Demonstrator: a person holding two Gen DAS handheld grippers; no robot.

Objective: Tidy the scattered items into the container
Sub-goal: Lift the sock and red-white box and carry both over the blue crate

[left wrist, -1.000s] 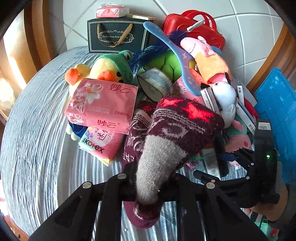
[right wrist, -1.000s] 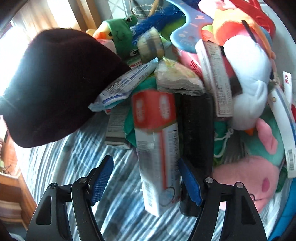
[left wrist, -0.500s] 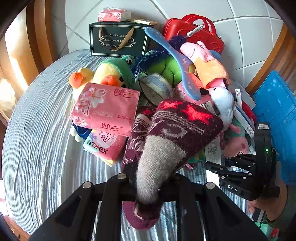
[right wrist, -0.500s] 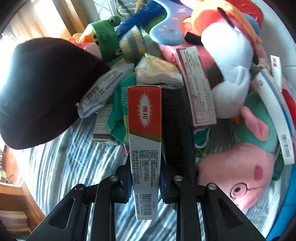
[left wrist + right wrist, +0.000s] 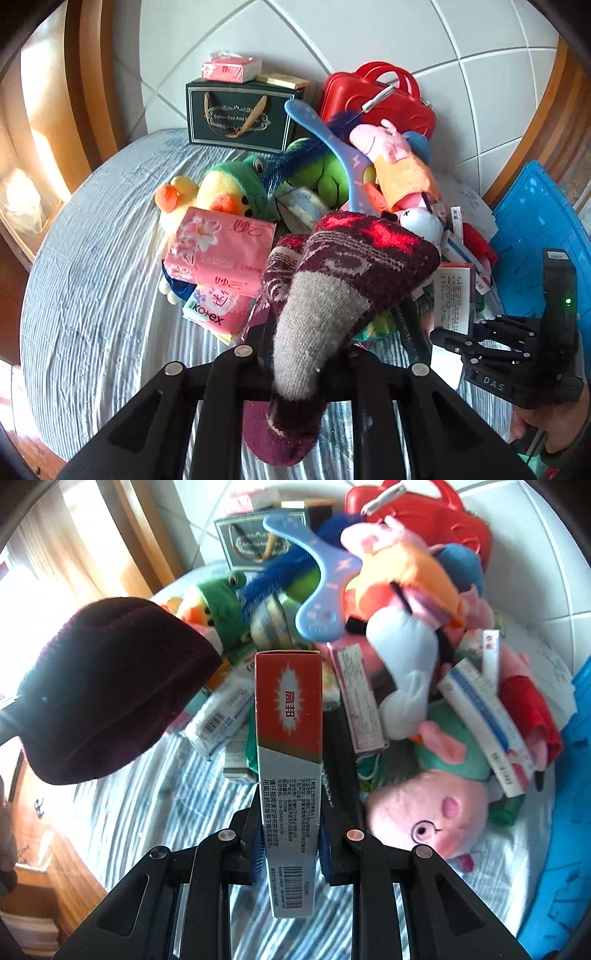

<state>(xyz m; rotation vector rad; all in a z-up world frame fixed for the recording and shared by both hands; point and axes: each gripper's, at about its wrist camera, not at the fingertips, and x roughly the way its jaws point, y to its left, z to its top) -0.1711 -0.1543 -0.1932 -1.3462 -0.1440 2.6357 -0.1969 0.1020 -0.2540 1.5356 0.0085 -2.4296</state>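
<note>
One second ago the right hand-held gripper [image 5: 288,843] had its jaws wide apart around the red and grey box [image 5: 289,738], which lay on the pile. Now the jaws are closed on the box, and it stands out straight ahead of the gripper, lifted off the pile. The left hand-held gripper [image 5: 295,373], with the knitted sock [image 5: 332,291] between its jaws, has risen, so the bed [image 5: 92,295] and the toys look further below it.
</note>
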